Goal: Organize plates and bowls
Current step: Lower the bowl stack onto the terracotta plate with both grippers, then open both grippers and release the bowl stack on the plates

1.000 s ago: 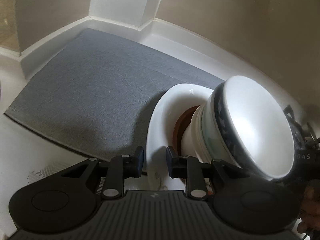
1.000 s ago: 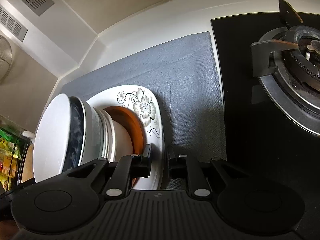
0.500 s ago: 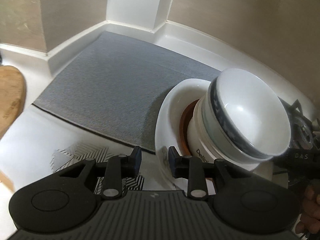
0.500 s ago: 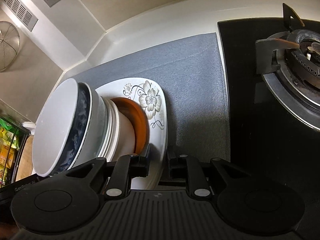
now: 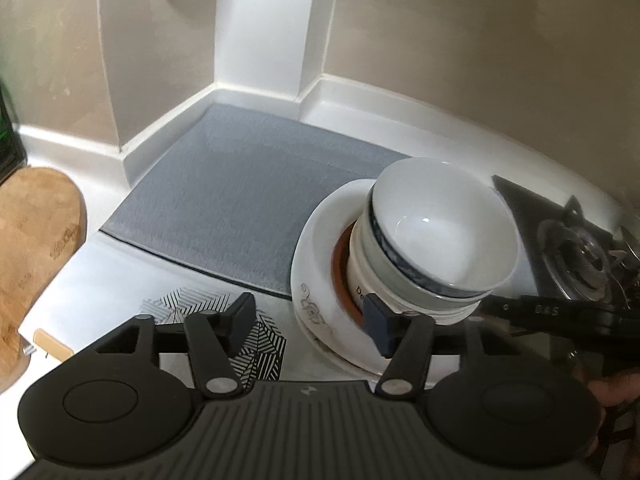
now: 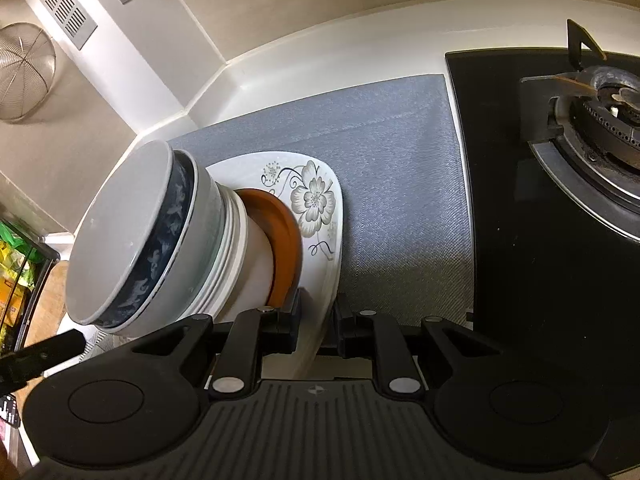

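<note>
A white plate with a grey flower pattern (image 6: pixel 316 200) carries a brown saucer (image 6: pixel 280 216) and a stack of white bowls (image 6: pixel 120 232); the top bowl has a dark blue band. My right gripper (image 6: pixel 316 320) is shut on the plate's near rim. In the left wrist view the same plate (image 5: pixel 316 248) and bowl stack (image 5: pixel 440 232) lie ahead to the right. My left gripper (image 5: pixel 310 326) is opening; the plate's edge lies between its fingers, but the pads do not touch it. The plate sits at the front edge of a grey mat (image 5: pixel 224 200).
A black gas stove (image 6: pixel 560 240) lies right of the mat. A wooden board (image 5: pixel 36 248) stands at the left, and a black-and-white patterned mat (image 5: pixel 192 308) lies in front. A wire strainer (image 6: pixel 24 76) hangs on the wall. A hand (image 5: pixel 616 392) holds the right gripper.
My left gripper has let go of the plate rim, opened wide and drawn back and up. The right gripper keeps its grip; the plate and bowl stack have barely shifted.
</note>
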`<state>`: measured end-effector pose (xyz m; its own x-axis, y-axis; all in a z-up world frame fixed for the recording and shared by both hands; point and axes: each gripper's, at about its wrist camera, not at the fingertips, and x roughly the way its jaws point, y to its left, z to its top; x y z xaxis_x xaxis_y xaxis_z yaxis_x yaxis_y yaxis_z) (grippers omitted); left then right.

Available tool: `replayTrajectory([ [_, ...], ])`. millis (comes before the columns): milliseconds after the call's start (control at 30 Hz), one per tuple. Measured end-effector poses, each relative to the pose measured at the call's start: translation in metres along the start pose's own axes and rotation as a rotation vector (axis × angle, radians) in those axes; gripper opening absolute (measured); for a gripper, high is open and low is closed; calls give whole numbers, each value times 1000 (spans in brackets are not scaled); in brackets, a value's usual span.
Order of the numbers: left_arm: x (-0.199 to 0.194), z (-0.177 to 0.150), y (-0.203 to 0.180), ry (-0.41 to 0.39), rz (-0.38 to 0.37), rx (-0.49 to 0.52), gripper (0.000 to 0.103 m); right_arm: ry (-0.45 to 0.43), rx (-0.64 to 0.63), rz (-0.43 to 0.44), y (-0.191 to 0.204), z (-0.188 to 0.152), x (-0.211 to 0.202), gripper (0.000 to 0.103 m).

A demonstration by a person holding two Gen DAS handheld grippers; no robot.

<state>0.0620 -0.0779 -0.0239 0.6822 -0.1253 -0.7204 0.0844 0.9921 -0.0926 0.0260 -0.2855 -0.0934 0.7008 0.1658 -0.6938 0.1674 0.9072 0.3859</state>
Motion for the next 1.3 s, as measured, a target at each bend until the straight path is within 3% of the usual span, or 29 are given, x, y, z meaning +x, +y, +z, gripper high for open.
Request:
replayTrajectory([
  [233,-3,10,3,-51,-68,65,74,-17,9,-54,12,-8,-2,19],
  [367,-8,14,7,-75,-76,105,79,-23,8,-90,20,-9,0,21],
  [433,-12,15,13,-77,-84,95,88,-22,14,-102,22,-9,1,23],
  [533,-17,14,18,-74,-90,113,89,-26,33,-132,23,-9,0,27],
  [600,-19,12,21,-75,-102,130,93,-42,45,-158,24,-12,-4,34],
  [633,-19,10,22,-74,-106,136,102,-52,50,-171,25,-14,-6,37],
  [700,-18,6,24,-77,-108,148,103,-71,48,-206,28,-18,-14,52],
  [833,-13,-2,22,-52,-125,170,103,-121,1,-236,41,-28,-36,66],
  [900,-12,-4,18,-44,-138,187,103,-142,-35,-253,50,-32,-47,83],
  [967,-12,-5,14,-47,-156,202,103,-156,-77,-269,60,-34,-56,90],
  [1200,-14,-4,7,-30,-186,196,103,-120,-182,-293,86,-33,-69,102],
  [1300,-17,-6,8,-17,-191,189,103,-116,-192,-308,95,-33,-71,102],
])
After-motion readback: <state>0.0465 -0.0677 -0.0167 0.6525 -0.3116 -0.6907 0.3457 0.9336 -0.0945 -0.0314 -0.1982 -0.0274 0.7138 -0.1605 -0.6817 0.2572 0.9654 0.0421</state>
